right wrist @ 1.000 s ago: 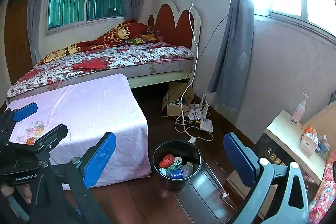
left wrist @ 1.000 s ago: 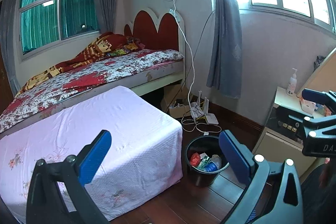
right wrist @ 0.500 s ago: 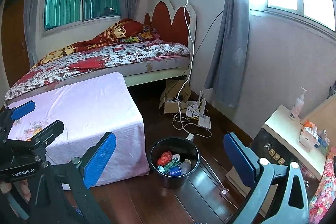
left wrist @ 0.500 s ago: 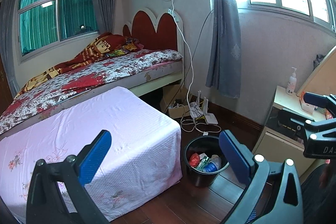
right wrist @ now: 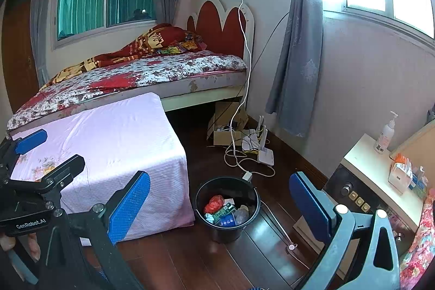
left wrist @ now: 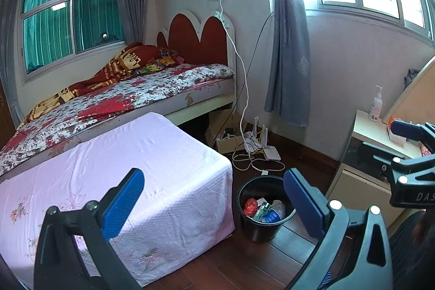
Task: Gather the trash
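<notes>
So the round black plastic trash bin (right wrist: 227, 208) is sitting on the dark wooden floor (right wrist: 190, 257), right off the front corner of the low pink-sheeted mattress block (right wrist: 114, 143). That's a handy spot, reachable from both the block and the white bedside cabinet (right wrist: 380, 175). It already has stuff in it: a crumpled red wrapper (right wrist: 214, 203), a blue cup (right wrist: 227, 220), and what looks like a clear plastic bottle, though it's too small to be sure.

Both tools are held up high looking down on the bin. The left gripper (left wrist: 214, 197) has its fingers spread wide with nothing between them, and so does the right gripper (right wrist: 220, 197). My guess is they're held open like that because the trash is in and there's nothing more to carry. I don't see loose litter on the sheet or the floor.
</notes>
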`<state>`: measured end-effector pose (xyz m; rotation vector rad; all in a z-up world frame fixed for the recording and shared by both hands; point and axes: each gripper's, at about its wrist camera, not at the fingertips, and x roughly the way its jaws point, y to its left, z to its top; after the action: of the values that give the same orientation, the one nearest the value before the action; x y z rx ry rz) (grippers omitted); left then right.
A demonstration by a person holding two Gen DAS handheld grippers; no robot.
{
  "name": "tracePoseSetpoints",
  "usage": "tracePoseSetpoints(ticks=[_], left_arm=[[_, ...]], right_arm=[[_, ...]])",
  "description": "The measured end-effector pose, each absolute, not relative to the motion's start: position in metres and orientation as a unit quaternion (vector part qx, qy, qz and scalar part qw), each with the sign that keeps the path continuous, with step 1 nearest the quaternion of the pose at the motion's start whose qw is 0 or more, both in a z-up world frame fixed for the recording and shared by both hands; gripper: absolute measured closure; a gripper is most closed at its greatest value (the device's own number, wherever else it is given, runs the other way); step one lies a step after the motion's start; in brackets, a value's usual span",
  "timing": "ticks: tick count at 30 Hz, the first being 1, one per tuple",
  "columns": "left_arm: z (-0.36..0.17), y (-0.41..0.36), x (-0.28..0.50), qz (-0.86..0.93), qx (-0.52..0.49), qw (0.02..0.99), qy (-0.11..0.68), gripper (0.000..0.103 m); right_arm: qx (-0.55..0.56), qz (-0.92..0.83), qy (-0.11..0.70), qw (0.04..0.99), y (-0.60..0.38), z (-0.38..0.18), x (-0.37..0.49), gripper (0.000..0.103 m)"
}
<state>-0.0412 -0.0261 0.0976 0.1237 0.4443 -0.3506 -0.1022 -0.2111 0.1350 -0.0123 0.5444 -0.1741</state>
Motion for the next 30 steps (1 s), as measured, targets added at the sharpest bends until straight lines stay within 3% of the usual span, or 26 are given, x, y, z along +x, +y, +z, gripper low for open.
tracePoseSetpoints(ticks=[30], left_arm=[[0.0968, -0.0223, -0.0392, -0.172, 0.061, 0.958, 0.222, 0.001]], right_arm=[[-0.006, -0.083, 0.273, 0.958, -0.2054, 0.1258, -0.1083, 0.000]])
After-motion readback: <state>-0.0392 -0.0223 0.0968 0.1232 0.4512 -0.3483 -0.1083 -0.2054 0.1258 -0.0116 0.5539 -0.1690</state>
